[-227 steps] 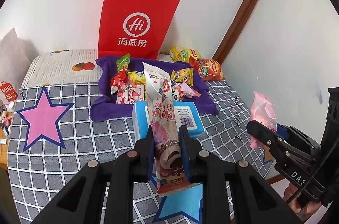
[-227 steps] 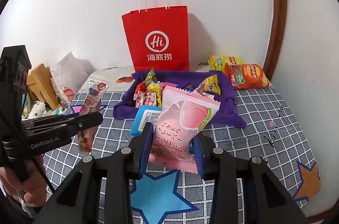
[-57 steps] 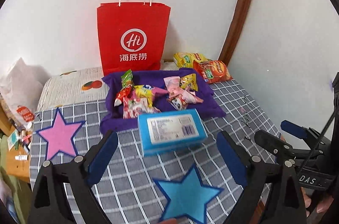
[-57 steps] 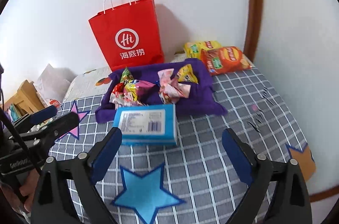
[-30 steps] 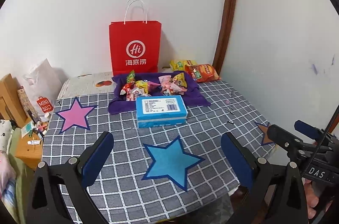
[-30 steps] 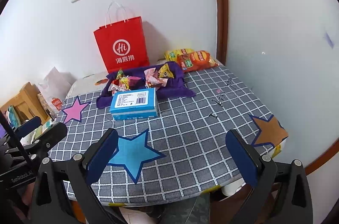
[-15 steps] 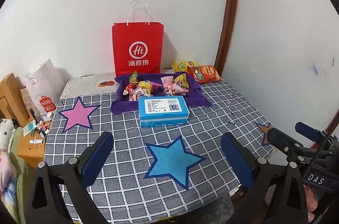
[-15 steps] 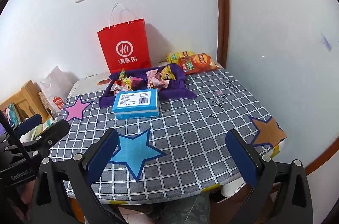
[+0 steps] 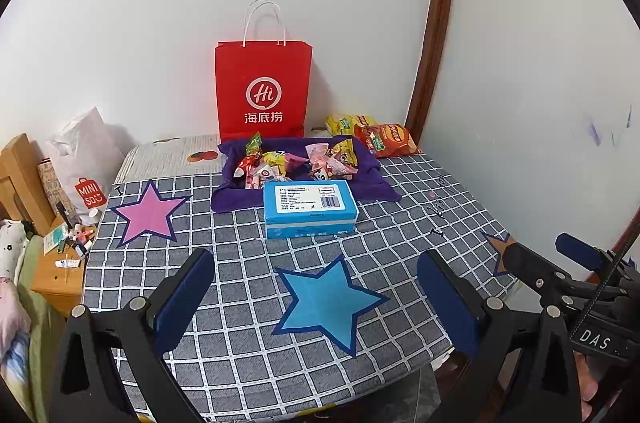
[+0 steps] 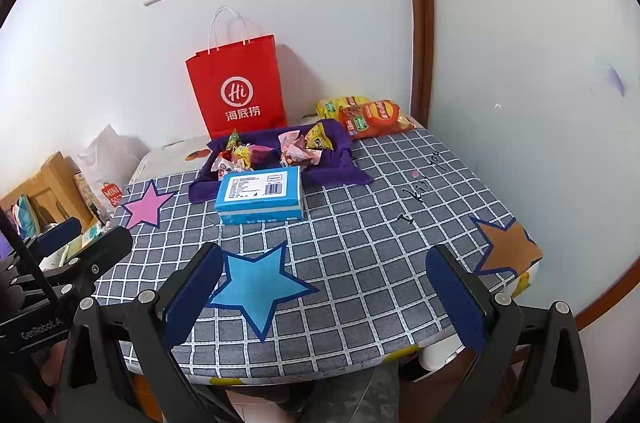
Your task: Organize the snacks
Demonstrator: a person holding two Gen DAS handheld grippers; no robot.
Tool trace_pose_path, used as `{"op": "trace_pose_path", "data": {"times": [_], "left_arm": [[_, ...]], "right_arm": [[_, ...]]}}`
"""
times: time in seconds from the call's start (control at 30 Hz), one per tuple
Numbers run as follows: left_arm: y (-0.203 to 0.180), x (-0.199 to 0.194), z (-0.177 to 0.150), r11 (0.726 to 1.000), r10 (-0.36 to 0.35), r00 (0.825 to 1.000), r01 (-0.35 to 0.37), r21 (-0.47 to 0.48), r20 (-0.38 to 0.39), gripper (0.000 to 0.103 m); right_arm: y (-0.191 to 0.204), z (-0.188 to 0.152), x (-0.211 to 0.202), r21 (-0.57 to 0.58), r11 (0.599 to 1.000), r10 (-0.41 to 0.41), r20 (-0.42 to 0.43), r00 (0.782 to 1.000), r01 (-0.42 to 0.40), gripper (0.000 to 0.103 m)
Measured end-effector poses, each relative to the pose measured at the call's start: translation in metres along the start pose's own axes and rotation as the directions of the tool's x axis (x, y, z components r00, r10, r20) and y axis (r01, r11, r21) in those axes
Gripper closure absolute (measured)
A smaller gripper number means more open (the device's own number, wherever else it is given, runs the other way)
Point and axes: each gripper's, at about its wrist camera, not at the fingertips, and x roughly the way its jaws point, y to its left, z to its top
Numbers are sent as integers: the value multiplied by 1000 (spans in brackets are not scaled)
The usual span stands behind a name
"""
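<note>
Both hand-held grippers hang level above the desk's [image 9: 224, 247] near edge, the left hand-held gripper [image 9: 316, 303] and right hand-held gripper [image 10: 324, 295] each spread wide and empty. Snacks [image 9: 296, 163] lie piled on the purple cloth [image 9: 376, 189] behind the blue box [image 9: 310, 209], well apart from both.

Black left gripper [image 9: 316, 299] with blue pads [image 9: 182, 299], silver screws.

The surface [image 9: 392, 255] wore a matt woven cloth. At its far edge stood a smooth red paper bag [image 9: 263, 91]. The purple cloth [image 9: 372, 183] looked soft; the snacks [image 9: 288, 163] on it and the chip bags [image 9: 386, 139] at the far right corner were glossy foil. The blue box [image 9: 310, 209] looked like smooth card. Both tongs [image 9: 316, 299] [image 10: 326, 293] were matt black plastic with metal screws.
</note>
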Motion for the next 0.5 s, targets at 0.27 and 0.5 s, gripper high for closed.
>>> {"op": "trace_pose_path", "data": {"times": [0.27, 0.5], "left_arm": [[2, 0, 0, 1000, 1, 1000, -1, -5, -4, 1], [0, -1, -1, 1000, -2, 1000, 2, -10, -4, 1]], "right_arm": [[1, 0, 0, -2, 1000, -1, -1, 1000, 1, 3], [3, -1, 1, -4, 1000, -1, -1, 1000, 1, 3]]}}
